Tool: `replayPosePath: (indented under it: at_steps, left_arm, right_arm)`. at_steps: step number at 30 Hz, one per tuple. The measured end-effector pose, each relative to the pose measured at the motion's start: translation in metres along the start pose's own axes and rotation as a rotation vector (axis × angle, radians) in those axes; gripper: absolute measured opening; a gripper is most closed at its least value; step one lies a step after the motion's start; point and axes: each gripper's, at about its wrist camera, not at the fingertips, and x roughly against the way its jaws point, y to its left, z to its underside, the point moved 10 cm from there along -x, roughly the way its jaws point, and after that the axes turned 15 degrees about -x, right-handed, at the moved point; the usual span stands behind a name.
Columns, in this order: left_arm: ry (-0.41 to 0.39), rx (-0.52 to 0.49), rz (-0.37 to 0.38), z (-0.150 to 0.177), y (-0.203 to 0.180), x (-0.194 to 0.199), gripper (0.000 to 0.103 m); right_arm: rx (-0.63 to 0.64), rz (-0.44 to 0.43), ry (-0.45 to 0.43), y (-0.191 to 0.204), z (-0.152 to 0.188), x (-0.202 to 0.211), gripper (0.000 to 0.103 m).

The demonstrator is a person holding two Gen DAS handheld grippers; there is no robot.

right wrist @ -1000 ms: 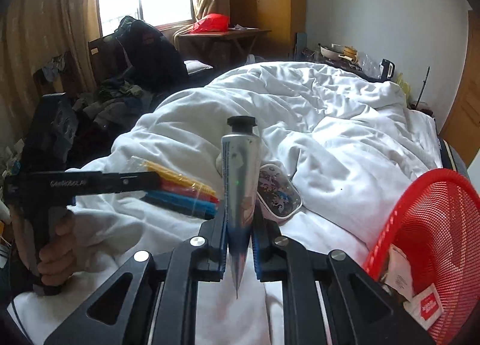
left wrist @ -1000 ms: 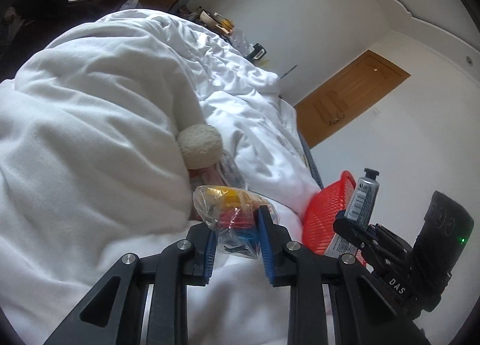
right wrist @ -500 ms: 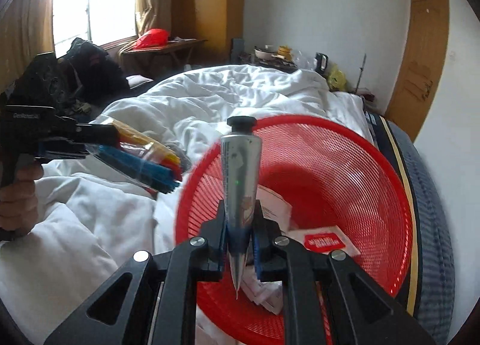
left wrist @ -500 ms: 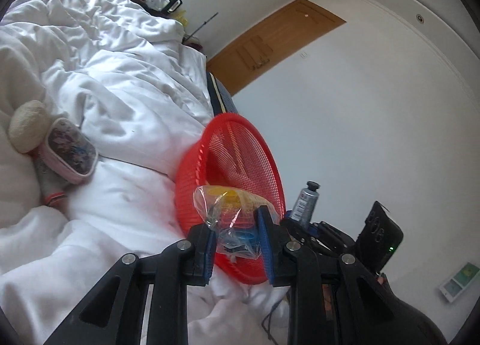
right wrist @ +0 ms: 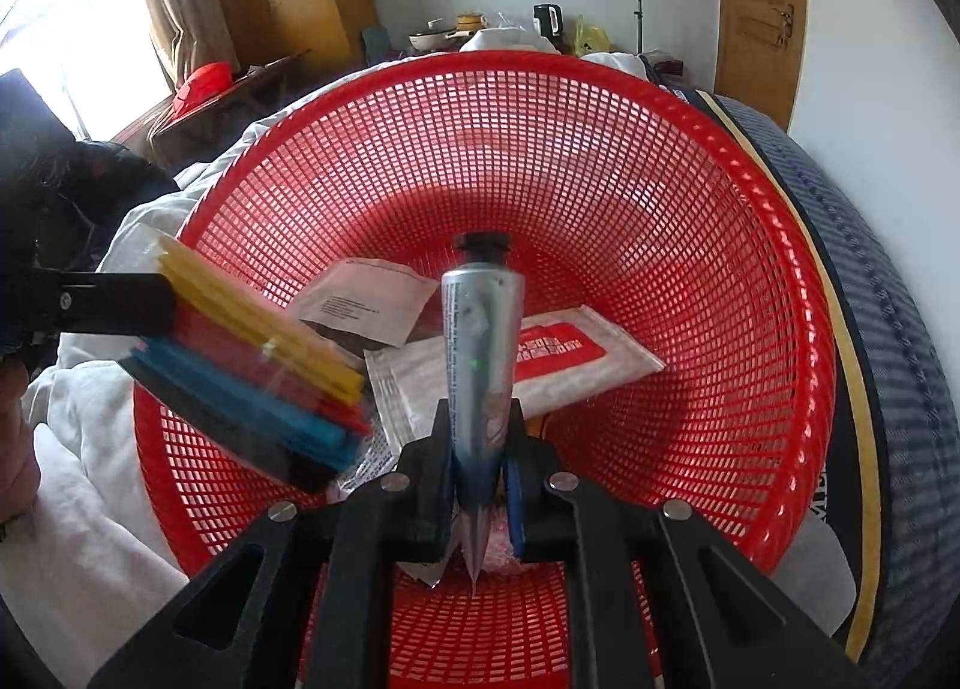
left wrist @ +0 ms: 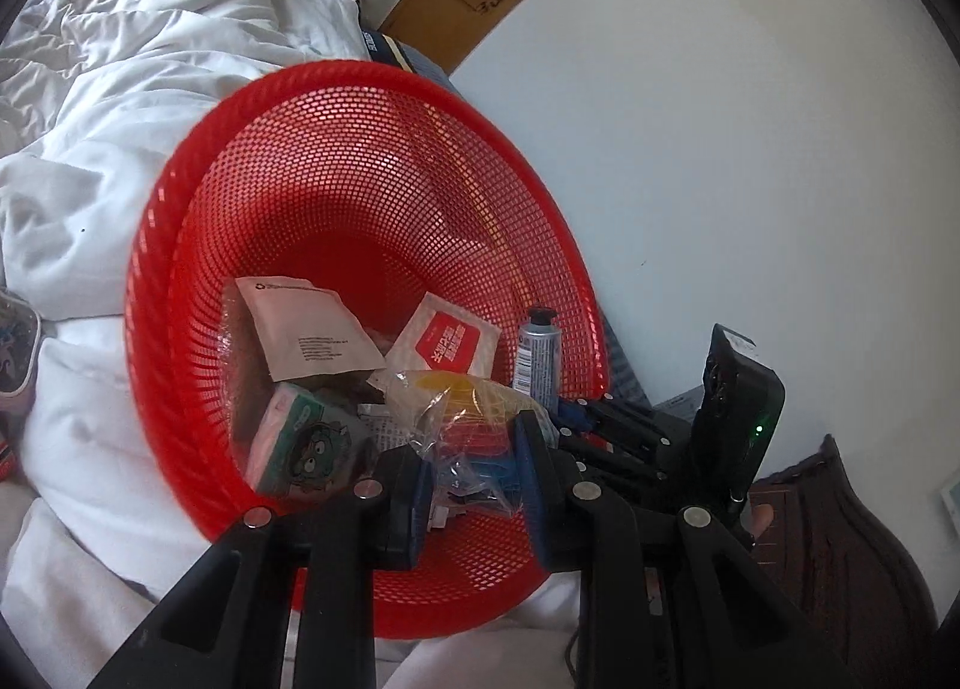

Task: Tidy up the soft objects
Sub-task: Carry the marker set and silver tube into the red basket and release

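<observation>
A red mesh basket (left wrist: 372,161) (right wrist: 690,245) lies on the white duvet and fills both views. My left gripper (left wrist: 474,467) is shut on a clear plastic bag of yellow, red and blue sticks (left wrist: 465,419) (right wrist: 264,371), held over the basket's near rim. My right gripper (right wrist: 480,479) is shut on the crimped end of a silver tube with a black cap (right wrist: 480,341) (left wrist: 538,353), upright above the basket's inside. Both items hang above the packets in the basket.
Inside the basket lie a white paper packet (left wrist: 306,329), a red-labelled wipes pack (left wrist: 447,341) (right wrist: 558,359) and a tissue pack with a cartoon face (left wrist: 300,437). A patterned case (left wrist: 15,353) rests on the duvet (left wrist: 120,107) at left. A wall and wooden door (right wrist: 759,11) stand beyond.
Both grippers have swung from above the duvet to over the red basket, each keeping its item. The basket now fills the views; the case and round cream object have slid off to the left.
</observation>
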Motion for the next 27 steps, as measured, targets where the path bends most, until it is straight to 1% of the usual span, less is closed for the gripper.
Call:
replayPosePath:
  at_steps: [4,6,8,10,11,12,13,14,15,17,18,22,24,26,27]
  left_arm:
    - [0.035,-0.012,-0.037,0.002,0.005,-0.017,0.026]
    - [0.042,0.014,-0.043,0.004,0.011,-0.024,0.026]
    - [0.05,0.035,-0.052,0.01,0.019,-0.029,0.026]
    - [0.072,0.021,-0.067,0.013,0.02,-0.035,0.03]
    - [0.085,0.003,-0.081,0.015,0.018,-0.038,0.037]
    - [0.108,-0.025,-0.095,0.018,0.015,-0.044,0.047]
    - [0.133,-0.054,-0.098,0.021,0.011,-0.049,0.052]
    - [0.148,-0.083,-0.1,0.024,0.007,-0.054,0.06]
    - [0.164,-0.108,-0.118,0.026,0.005,-0.059,0.065]
    - [0.187,-0.159,-0.176,0.031,0.003,-0.065,0.068]
    - [0.196,-0.175,-0.182,0.033,0.002,-0.067,0.068]
    - [0.212,-0.188,-0.145,0.037,-0.004,-0.069,0.068]
    - [0.232,-0.213,-0.128,0.047,-0.012,-0.06,0.068]
    - [0.23,-0.249,-0.103,0.058,-0.021,-0.049,0.068]
    - [0.225,-0.273,-0.115,0.061,-0.024,-0.041,0.068]
  right_arm:
    - [-0.024,0.0,0.03,-0.002,0.007,-0.009,0.013]
    - [-0.053,0.014,0.044,-0.006,0.011,-0.013,0.013]
    - [-0.102,-0.003,0.07,-0.008,0.015,-0.02,0.013]
    - [-0.13,-0.014,0.085,-0.011,0.018,-0.024,0.013]
    - [-0.139,-0.013,0.082,-0.013,0.019,-0.025,0.013]
    - [-0.147,-0.015,0.08,-0.016,0.018,-0.024,0.013]
    - [-0.151,-0.021,0.076,-0.016,0.017,-0.022,0.013]
    - [-0.147,-0.024,0.072,-0.018,0.016,-0.02,0.013]
    - [-0.143,-0.017,0.064,-0.019,0.015,-0.017,0.013]
    - [-0.129,-0.011,0.058,-0.019,0.016,-0.013,0.013]
    - [-0.123,-0.008,0.057,-0.02,0.016,-0.012,0.013]
    - [-0.089,0.051,0.047,-0.026,0.019,-0.011,0.013]
    - [-0.081,0.064,0.049,-0.027,0.017,-0.013,0.013]
    - [-0.063,0.066,0.049,-0.025,0.017,-0.014,0.013]
    - [-0.055,0.068,0.048,-0.024,0.019,-0.014,0.013]
